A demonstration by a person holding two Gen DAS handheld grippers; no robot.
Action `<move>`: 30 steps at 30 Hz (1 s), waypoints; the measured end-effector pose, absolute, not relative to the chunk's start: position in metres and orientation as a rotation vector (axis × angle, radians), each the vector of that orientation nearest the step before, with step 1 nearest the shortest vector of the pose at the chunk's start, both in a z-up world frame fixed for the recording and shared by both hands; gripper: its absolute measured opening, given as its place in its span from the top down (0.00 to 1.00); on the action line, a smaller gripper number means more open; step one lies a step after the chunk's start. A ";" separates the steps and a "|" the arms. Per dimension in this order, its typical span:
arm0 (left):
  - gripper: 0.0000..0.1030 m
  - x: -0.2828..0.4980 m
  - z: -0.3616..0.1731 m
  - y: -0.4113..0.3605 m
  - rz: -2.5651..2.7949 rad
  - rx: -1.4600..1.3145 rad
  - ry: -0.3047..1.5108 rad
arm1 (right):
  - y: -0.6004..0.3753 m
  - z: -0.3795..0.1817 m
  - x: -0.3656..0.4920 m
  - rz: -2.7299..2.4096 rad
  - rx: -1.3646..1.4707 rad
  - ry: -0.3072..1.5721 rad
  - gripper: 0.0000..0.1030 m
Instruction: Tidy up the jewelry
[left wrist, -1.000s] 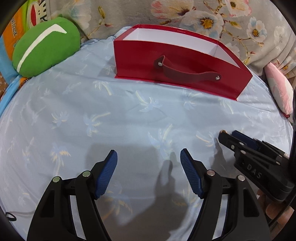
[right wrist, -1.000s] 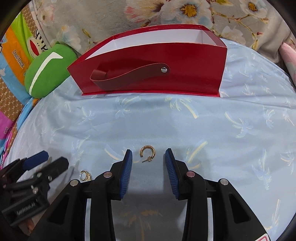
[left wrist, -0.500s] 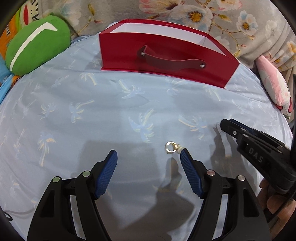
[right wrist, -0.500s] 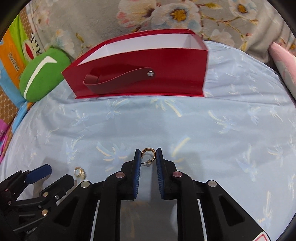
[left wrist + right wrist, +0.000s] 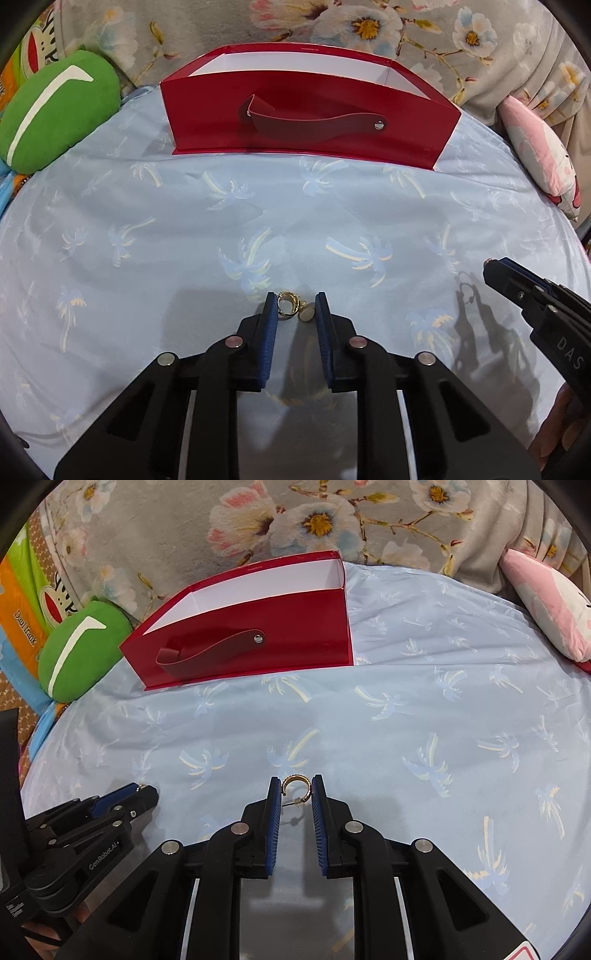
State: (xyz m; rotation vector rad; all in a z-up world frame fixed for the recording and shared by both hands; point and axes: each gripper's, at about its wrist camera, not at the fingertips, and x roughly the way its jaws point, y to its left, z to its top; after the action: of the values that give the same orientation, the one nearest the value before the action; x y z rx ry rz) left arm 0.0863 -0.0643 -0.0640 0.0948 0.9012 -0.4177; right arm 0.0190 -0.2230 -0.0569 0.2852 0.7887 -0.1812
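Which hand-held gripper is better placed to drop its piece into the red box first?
Right. The right hand-held gripper is shut on the hoop earring. The left hand-held gripper is closing around the ring. The red box looks similarly far from both.

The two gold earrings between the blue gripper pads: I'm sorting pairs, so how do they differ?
The gold open-hoop earring in the right gripper is a thin ridged C with a post below; the gold chunky earring in the left gripper is a thicker ring with a round disc beside it. The right's pads press its hoop; the left's jaws are closing. Both are gold, over the blue palm-print sheet.
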 end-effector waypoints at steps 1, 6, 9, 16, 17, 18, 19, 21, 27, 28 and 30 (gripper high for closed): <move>0.81 0.086 -0.064 -0.064 -0.424 0.090 0.903 | -0.222 -0.056 0.018 -0.179 0.286 0.785 0.85; 0.81 0.080 -0.057 -0.056 -0.449 0.046 0.907 | -0.219 -0.047 0.011 -0.163 0.294 0.762 0.85; 0.81 0.077 -0.046 -0.049 -0.450 0.028 0.890 | -0.217 -0.036 0.007 -0.154 0.289 0.736 0.85; 0.81 0.084 0.004 -0.032 -0.450 -0.001 0.801 | -0.215 0.008 0.005 -0.124 0.274 0.643 0.85; 0.81 0.087 0.013 -0.029 -0.452 -0.003 0.786 | -0.216 0.017 0.008 -0.117 0.270 0.627 0.85; 0.81 0.092 0.023 -0.027 -0.452 -0.006 0.769 | -0.217 0.023 0.011 -0.110 0.268 0.616 0.85; 0.81 0.097 0.033 -0.026 -0.454 -0.004 0.750 | -0.219 0.031 0.016 -0.103 0.264 0.604 0.85; 0.81 0.110 0.054 -0.025 -0.443 0.015 0.704 | -0.224 0.048 0.028 -0.094 0.251 0.576 0.85; 0.81 0.162 0.112 -0.033 -0.380 0.081 0.576 | -0.239 0.105 0.085 -0.072 0.211 0.489 0.85; 0.81 0.175 0.120 -0.036 -0.372 0.085 0.563 | -0.241 0.113 0.097 -0.073 0.208 0.478 0.85; 0.81 0.198 0.132 -0.043 -0.366 0.088 0.547 | -0.248 0.125 0.124 -0.065 0.211 0.463 0.85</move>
State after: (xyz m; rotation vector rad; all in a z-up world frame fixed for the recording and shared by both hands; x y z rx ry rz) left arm 0.1985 -0.0435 0.1320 0.0885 0.5466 -0.3657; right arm 0.1242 -0.2476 0.1250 0.2110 0.4634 -0.0649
